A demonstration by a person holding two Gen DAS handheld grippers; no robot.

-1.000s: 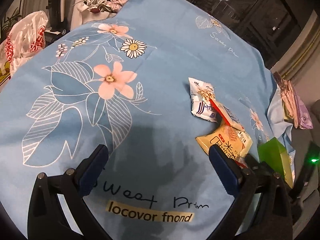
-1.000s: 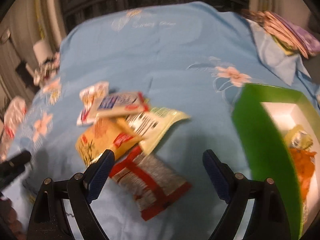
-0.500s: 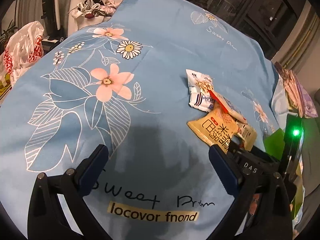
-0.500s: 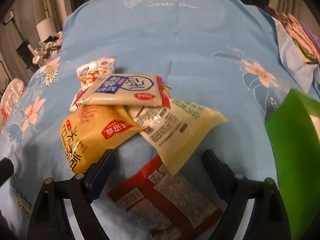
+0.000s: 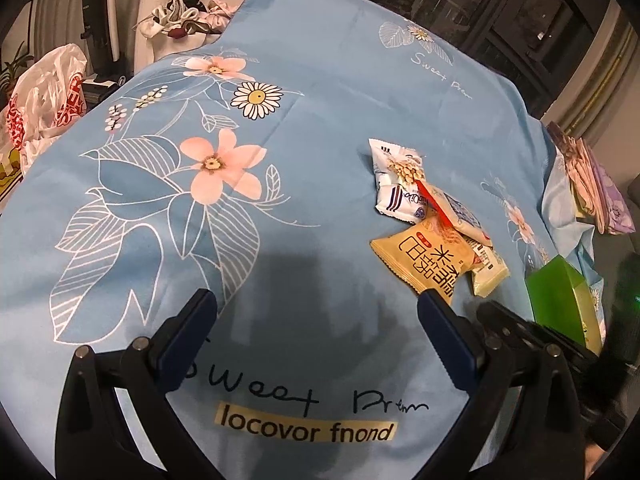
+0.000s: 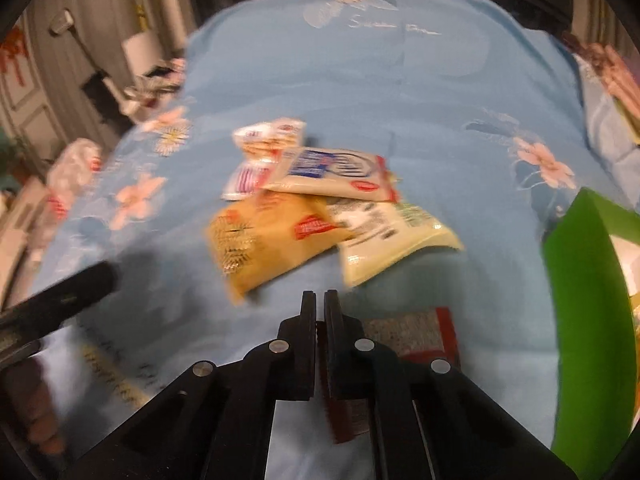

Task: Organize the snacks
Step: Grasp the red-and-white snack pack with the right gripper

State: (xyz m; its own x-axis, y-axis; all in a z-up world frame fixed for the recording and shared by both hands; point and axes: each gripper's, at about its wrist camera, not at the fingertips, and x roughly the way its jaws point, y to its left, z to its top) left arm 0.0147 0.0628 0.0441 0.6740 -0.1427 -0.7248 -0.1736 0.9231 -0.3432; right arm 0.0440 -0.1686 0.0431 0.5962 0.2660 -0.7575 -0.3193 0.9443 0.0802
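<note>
A pile of snack packets lies on the blue flowered sheet (image 5: 320, 128): a yellow packet (image 5: 428, 258) (image 6: 264, 236), a white-and-blue packet (image 5: 396, 188) (image 6: 332, 168), a pale green packet (image 6: 392, 236) and a white peanut packet (image 6: 264, 140). My right gripper (image 6: 319, 300) is shut on a red-and-grey packet (image 6: 404, 332), held just above the sheet. A green box (image 6: 588, 304) (image 5: 560, 300) stands at the right. My left gripper (image 5: 316, 308) is open and empty over the sheet, left of the pile.
Folded floral cloth (image 5: 592, 184) lies at the bed's right edge. A white plastic bag (image 5: 44, 96) and clothes (image 5: 180, 12) sit beyond the left side of the bed. The other gripper's black body (image 5: 532, 340) shows at the right.
My right gripper has closed on the red-and-grey packet and pulled back from the pile. My left gripper has stayed open in about the same place.
</note>
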